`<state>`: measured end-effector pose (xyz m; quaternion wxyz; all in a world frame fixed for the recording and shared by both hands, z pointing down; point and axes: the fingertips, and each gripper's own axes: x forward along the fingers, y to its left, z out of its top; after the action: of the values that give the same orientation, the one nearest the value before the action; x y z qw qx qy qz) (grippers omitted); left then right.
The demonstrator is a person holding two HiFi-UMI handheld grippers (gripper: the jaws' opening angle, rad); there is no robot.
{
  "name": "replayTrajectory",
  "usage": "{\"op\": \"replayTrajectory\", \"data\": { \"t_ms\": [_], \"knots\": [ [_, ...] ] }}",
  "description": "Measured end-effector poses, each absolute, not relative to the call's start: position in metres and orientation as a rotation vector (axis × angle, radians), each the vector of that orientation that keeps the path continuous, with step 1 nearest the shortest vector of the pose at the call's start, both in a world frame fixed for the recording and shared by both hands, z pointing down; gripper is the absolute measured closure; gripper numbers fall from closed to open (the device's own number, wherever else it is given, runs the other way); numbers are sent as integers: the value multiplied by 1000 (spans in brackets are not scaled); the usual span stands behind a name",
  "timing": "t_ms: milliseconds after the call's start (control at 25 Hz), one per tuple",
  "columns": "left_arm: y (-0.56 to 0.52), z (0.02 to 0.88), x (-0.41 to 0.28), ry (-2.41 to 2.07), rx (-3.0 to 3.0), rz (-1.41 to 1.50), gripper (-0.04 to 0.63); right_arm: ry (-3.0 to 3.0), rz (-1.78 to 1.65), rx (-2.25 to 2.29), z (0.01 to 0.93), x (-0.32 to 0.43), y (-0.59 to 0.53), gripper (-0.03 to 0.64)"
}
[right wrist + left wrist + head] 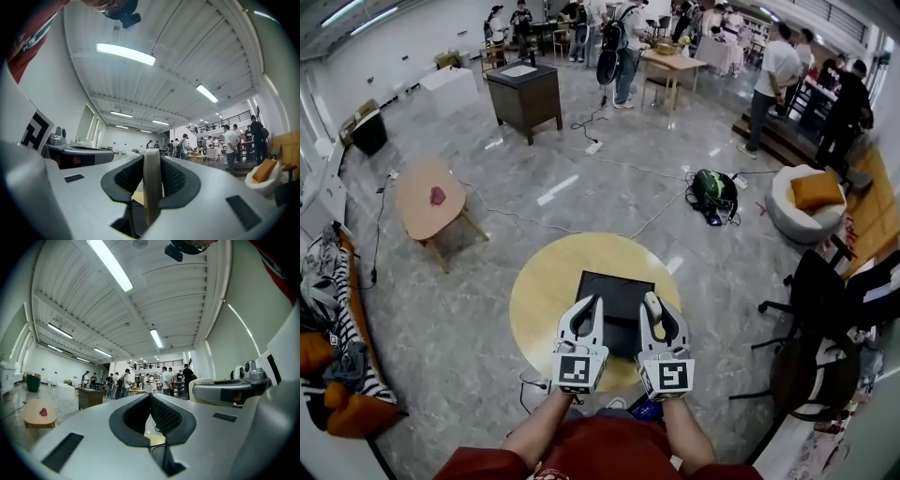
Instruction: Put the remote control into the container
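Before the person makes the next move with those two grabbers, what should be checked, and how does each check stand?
1. Remote control gripped: ok, the right gripper has its jaws pressed on both sides of it.
2. Container in place: ok, it sits flat on the round table.
3. Remote control lined up over the container: not ok, in the head view it shows at the right rim, not over the middle.
4. Inside of the container free: cannot tell, it is too dark to see in.
5. Left gripper empty: ok, jaws together on nothing, though it hangs over the container's left part.
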<state>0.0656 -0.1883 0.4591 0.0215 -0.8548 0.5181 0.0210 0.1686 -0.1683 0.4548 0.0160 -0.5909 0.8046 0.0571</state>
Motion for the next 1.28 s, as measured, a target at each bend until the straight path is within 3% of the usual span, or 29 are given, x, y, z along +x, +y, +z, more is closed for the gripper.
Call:
{"op": "replayTrajectory", "data": {
  "t_ms": [1280],
  "knots": [
    [-246,460,16,1581,-2673,61,580,2540,156,-1880,462,119,-226,502]
  ]
}}
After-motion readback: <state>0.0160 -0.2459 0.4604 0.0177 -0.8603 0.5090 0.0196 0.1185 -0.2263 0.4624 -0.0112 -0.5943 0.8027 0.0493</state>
